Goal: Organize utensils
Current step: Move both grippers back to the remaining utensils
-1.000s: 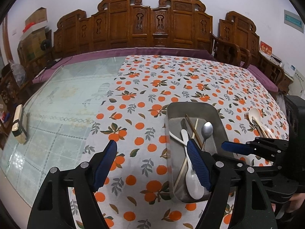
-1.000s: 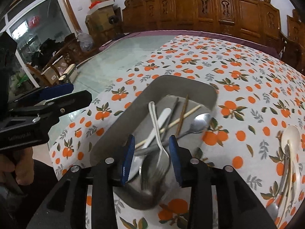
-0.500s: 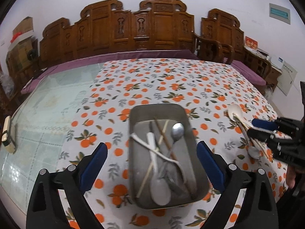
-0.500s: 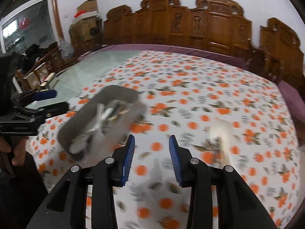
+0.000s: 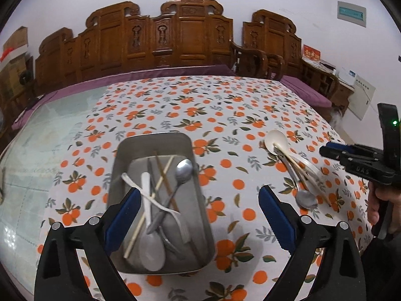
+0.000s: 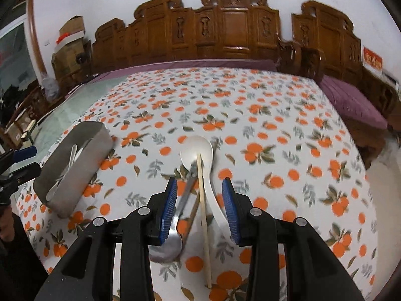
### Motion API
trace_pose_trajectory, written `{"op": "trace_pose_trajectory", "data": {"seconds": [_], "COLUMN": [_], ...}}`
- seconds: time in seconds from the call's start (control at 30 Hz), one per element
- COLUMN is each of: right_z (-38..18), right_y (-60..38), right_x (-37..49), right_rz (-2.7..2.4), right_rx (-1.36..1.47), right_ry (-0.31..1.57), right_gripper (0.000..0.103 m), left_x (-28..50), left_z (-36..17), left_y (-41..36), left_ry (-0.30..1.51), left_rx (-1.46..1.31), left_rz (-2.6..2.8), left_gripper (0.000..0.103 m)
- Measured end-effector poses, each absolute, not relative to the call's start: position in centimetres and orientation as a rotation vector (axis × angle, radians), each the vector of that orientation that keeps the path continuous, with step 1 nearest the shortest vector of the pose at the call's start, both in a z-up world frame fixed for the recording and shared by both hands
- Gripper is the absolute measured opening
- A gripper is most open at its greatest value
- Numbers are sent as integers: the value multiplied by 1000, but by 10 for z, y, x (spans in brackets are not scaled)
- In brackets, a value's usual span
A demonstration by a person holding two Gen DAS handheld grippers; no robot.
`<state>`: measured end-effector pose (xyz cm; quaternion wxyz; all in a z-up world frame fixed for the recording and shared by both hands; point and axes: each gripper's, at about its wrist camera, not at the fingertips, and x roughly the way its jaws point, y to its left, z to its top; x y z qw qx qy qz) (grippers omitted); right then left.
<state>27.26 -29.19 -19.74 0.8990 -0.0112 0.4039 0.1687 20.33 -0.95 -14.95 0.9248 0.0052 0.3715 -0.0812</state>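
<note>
The left gripper [image 5: 198, 215] hovers low over the near edge of the tabletop with its blue-padded fingers [image 5: 121, 219] spread wide apart and nothing between them. One finger hangs over the near left part of the metal tray [image 5: 198, 183], which sits on the orange-print tablecloth [image 5: 175, 105] toward the near edge. Inside the tray lies a tangle of utensils: a white plastic spoon [image 5: 150, 240] with its bowl nearest, a metal spoon [image 5: 179, 183] with its bowl toward the far end, and a pair of chopsticks [image 5: 150, 200] crossing them.

The right gripper [image 6: 199, 208] has its jaws apart too, gripping nothing, and it straddles the loose pile of utensils that lies on the cloth to the right of the tray, well apart from it. In that pile a single wooden chopstick [image 6: 203, 210] runs between the fingers, resting across a white soup spoon [image 6: 200, 150] whose bowl points away, and a steel spoon [image 6: 173, 240] lies beside them with its bowl nearest.

Farther back the cloth gives way on the left to the bare glass tabletop [image 5: 50, 130]. Carved wooden chairs [image 5: 180, 32] line the far edge.
</note>
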Motion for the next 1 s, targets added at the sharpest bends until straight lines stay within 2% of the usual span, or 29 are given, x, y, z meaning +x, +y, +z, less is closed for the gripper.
{"op": "trace_pose_trajectory", "data": {"seconds": [0.5,0.53,0.57,0.73,1.0], "right_z": [-234,-235,-235,-234,-233], "right_y": [-304,-304,-303,-293,-288], "right_x": [277,277,277,271,276], "right_rz": [319,326,340,381,376], "right_rx": [-116,-112,-103,-115,-144], "right_ry": [928,928,931,928,908], "right_gripper": [39,36,29,23,22], "left_x": [193,193,193,193,192], "left_z": [-172,-174,-175,-184,-196], "left_y": [-61,-63,-66,-76,-85], "left_ry": [809,812,814,833,857], "left_rx": [75,78,79,91,122], "left_rz": [-255,-256,-259,-271,-270], "left_gripper": [91,91,91,91,91]}}
